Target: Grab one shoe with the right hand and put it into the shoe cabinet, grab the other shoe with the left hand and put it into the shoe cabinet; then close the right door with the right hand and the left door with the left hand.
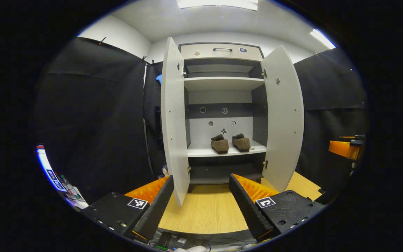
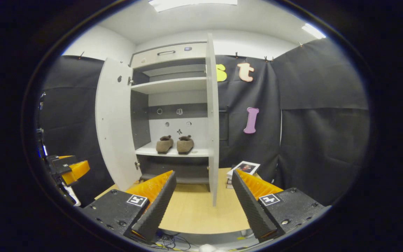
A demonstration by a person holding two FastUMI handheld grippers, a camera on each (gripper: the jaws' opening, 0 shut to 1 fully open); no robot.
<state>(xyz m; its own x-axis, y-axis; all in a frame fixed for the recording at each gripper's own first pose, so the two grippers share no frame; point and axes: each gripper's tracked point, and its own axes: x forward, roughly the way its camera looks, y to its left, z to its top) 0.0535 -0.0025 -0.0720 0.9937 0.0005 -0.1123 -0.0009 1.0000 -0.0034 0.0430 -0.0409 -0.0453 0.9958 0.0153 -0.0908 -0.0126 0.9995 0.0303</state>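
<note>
Both shoes [image 1: 230, 142] sit shelved — doors next. Right door [image 2: 212, 115] looks light, stiff; push its free edge. Both grippers [image 1: 199, 196] [image 2: 203, 196] spread, empty.

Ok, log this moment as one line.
two brown fuzzy shoes: on cabinet shelf | white cabinet doors: both open | left gripper: open | right gripper: open

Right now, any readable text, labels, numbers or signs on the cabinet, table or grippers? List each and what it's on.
No legible text anywhere.
Square tags on left gripper: black-and-white patterns, no words.
Square tags on right gripper: likewise patterns.
Badge on shoe cabinet top drawer: too small to read.
Printed card on table: too small.
Stickers beside the table's left edge: blurred.
</note>
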